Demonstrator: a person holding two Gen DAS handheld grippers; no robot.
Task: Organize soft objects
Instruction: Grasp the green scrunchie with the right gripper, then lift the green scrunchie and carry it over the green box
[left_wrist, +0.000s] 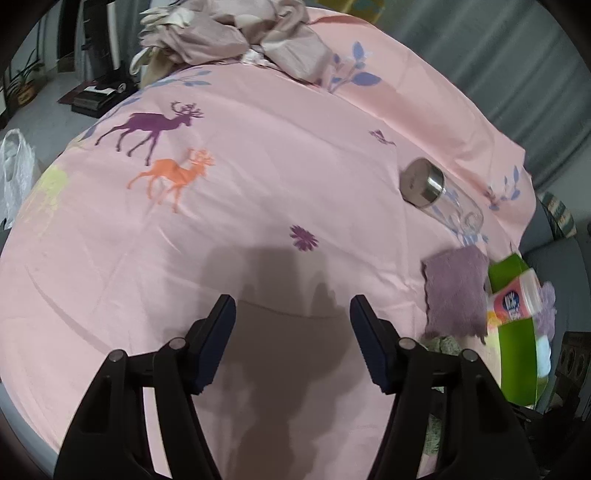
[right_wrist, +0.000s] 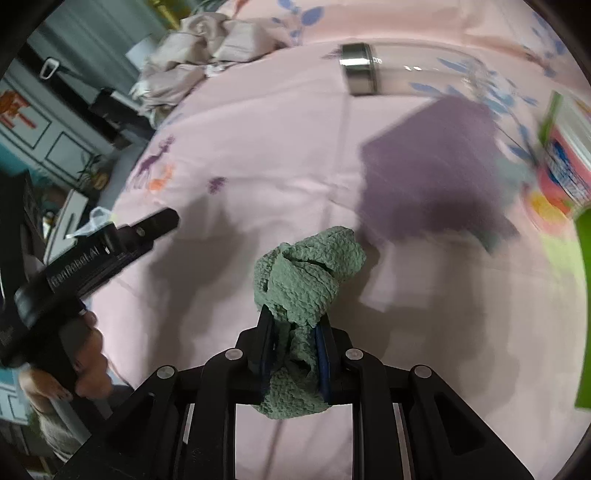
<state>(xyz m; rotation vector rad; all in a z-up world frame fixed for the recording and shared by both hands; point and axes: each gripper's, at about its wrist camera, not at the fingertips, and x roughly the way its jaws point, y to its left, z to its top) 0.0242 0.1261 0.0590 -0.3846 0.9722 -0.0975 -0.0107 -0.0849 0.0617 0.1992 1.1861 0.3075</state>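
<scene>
Green cloth (right_wrist: 308, 273), a small towel of rough, bubbly weave, was bunched into a crumpled knot and hung in the right gripper (right_wrist: 293, 332). Both pads were pressed together on its lower folds, so that the cloth bulged out above the fingertips and also below them, and it was lifted over the pink bedsheet (right_wrist: 258, 147). A shadow of the cloth lay on the sheet just beside it.

Near it, toward the right edge of the bed, a purple cloth (right_wrist: 436, 173) lay flat on the sheet; it was blurred in the right wrist view. In the left wrist view the same purple cloth (left_wrist: 456, 291) looked fluffy, with a wavy edge. Beyond it a clear bottle (left_wrist: 439, 192) with a metal cap lay on its side. At the right edge a green box (left_wrist: 517, 354) held a pink packet (left_wrist: 515, 299).

The left gripper (left_wrist: 291, 317) hovered over a bare part of the sheet with its fingers spread and nothing between them. A hand (right_wrist: 88, 362) held its handle. A heap of pale crumpled fabric (left_wrist: 236, 40) lay at the far edge of the bed.
</scene>
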